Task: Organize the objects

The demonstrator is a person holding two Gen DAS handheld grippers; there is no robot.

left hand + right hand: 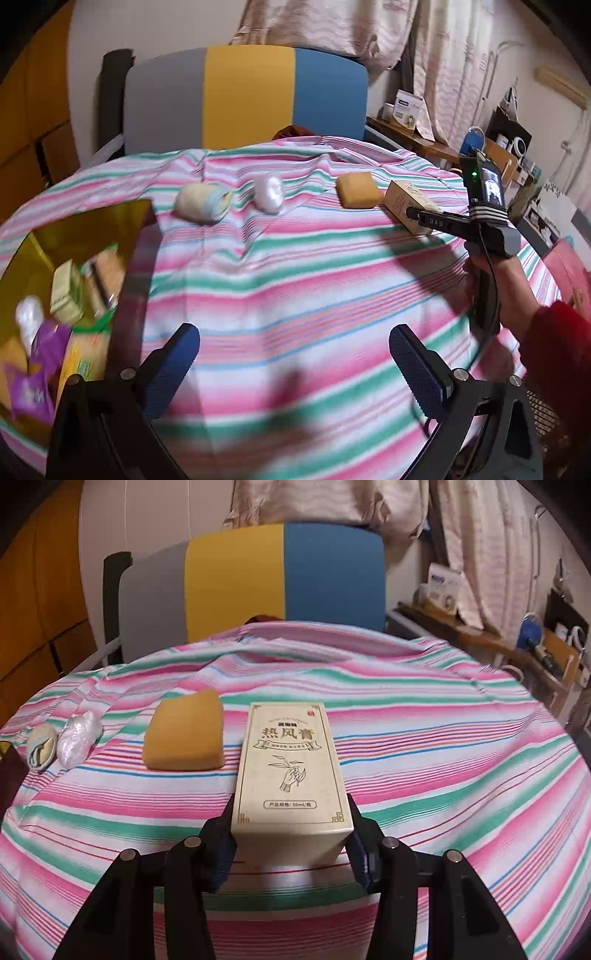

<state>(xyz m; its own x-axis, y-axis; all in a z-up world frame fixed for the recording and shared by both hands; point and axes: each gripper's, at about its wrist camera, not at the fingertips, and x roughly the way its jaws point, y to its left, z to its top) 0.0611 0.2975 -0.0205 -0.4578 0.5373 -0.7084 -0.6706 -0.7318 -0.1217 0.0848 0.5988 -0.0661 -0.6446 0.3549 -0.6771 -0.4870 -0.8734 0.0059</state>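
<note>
A beige carton box (291,771) lies on the striped cloth, and my right gripper (291,834) is shut on its near end; the box also shows in the left wrist view (408,205) with the right gripper (417,214) on it. An orange sponge (184,738) lies just left of the box. A white plastic wad (77,742) and a rolled pale cloth (40,751) lie further left. My left gripper (295,365) is open and empty above the cloth. A yellow bin (85,225) at its left holds several packets.
The round table is covered by a pink, green and white striped cloth (295,277). A grey, yellow and blue chair back (243,96) stands behind it. A cluttered wooden shelf (517,646) runs along the right wall.
</note>
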